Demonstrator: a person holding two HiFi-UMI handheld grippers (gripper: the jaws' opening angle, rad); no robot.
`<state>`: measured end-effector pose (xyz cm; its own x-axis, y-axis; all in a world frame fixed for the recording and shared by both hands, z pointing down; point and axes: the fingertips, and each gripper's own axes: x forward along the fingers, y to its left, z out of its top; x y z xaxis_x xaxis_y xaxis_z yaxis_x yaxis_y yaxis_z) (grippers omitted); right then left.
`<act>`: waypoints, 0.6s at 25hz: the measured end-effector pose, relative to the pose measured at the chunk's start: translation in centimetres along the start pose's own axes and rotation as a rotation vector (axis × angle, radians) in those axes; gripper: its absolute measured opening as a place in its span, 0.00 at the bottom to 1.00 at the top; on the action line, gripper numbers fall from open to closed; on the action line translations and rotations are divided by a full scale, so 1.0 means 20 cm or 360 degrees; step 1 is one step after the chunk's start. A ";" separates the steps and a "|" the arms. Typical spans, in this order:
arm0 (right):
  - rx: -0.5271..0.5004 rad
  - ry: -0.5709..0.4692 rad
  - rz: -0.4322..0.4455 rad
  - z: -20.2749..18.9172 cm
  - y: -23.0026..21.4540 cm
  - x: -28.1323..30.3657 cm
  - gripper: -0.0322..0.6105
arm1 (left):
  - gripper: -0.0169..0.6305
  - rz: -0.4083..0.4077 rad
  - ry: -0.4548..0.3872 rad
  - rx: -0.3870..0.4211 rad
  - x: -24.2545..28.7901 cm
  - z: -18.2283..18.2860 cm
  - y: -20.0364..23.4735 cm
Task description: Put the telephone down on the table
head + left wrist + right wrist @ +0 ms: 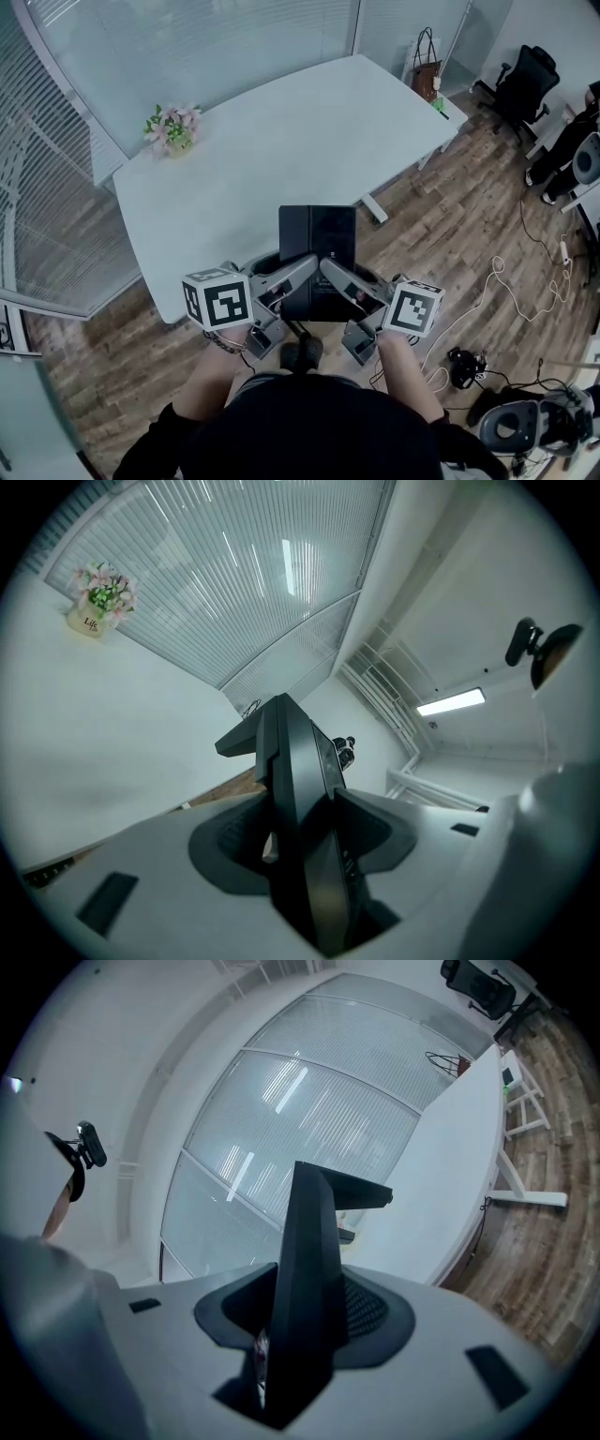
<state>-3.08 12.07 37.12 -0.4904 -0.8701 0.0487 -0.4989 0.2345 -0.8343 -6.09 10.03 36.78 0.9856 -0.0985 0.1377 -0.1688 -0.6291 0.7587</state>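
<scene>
Telephone (pixel 317 232) looks hard, flat and slippy. Fingers of my left gripper (pixel 302 268) and right gripper (pixel 334 269) squeeze its two sides, the best place I think.

The operator wears a black top. The left claw (pixel 298 272) and right claw (pixel 339 277) are pale grey with dark pads. Each carries a white cube printed with black square markers.

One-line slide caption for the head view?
Left gripper and right gripper grip the telephone from either side at the near edge of the white table.
</scene>
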 end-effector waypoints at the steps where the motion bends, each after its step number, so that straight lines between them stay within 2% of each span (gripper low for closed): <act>1: 0.0001 -0.0002 0.0004 0.01 0.00 0.00 0.34 | 0.37 -0.0001 0.0002 0.0000 0.00 0.01 0.00; 15: -0.0021 0.0013 -0.0011 0.09 -0.09 -0.08 0.34 | 0.37 -0.0005 -0.0007 -0.0005 0.14 -0.02 -0.01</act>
<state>-0.18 12.19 37.50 -0.4929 -0.8681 0.0592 -0.5116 0.2341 -0.8267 -3.33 10.18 37.16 0.9862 -0.0998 0.1322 -0.1655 -0.6272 0.7611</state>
